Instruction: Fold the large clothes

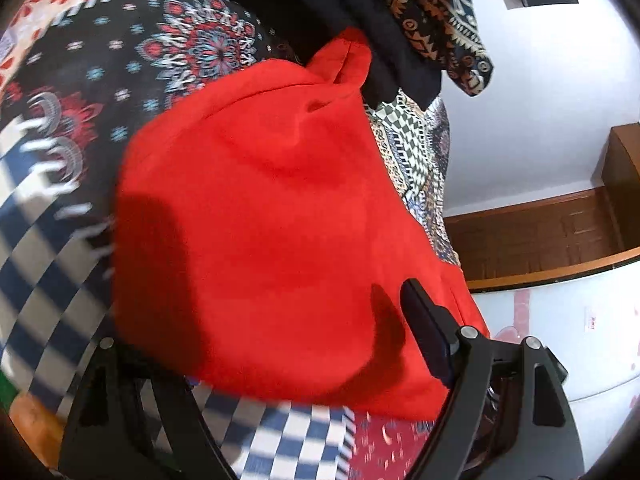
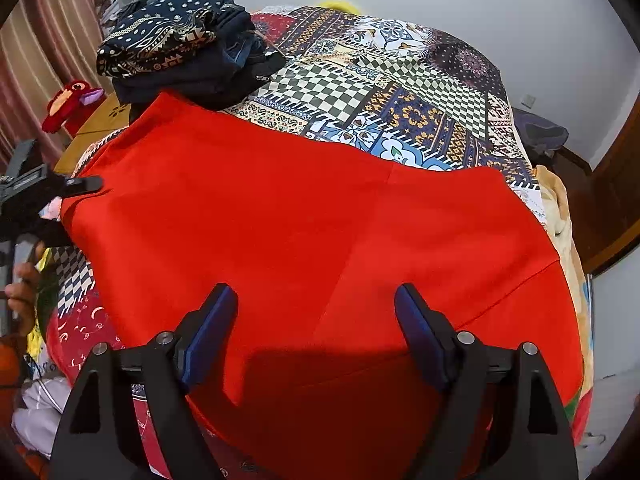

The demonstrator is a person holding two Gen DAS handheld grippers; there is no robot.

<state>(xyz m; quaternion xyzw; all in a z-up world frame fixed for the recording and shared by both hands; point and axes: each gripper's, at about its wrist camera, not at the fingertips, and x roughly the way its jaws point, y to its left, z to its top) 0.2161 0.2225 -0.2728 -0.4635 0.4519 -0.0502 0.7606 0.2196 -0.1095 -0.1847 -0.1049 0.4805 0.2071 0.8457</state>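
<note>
A large red garment (image 2: 304,220) lies spread flat on the patchwork bedspread (image 2: 380,92), its far edge touching a pile of folded clothes. My right gripper (image 2: 316,300) hovers over the garment's near part, open, both blue pads apart with nothing pinched. In the left wrist view the red garment (image 1: 260,220) fills the middle. My left gripper (image 1: 260,304) stands wide at its near edge. Its right finger (image 1: 424,328) shows above the cloth, and the left finger is hidden behind the red fabric. A finger of my left gripper (image 2: 86,184) appears at the garment's left edge.
A stack of folded dark patterned clothes (image 2: 180,44) sits at the bed's far left. A red plush toy (image 2: 76,100) and striped curtains are beyond it. A person's hand (image 2: 22,292) is at the left edge. Wooden furniture (image 1: 540,232) stands by the white wall.
</note>
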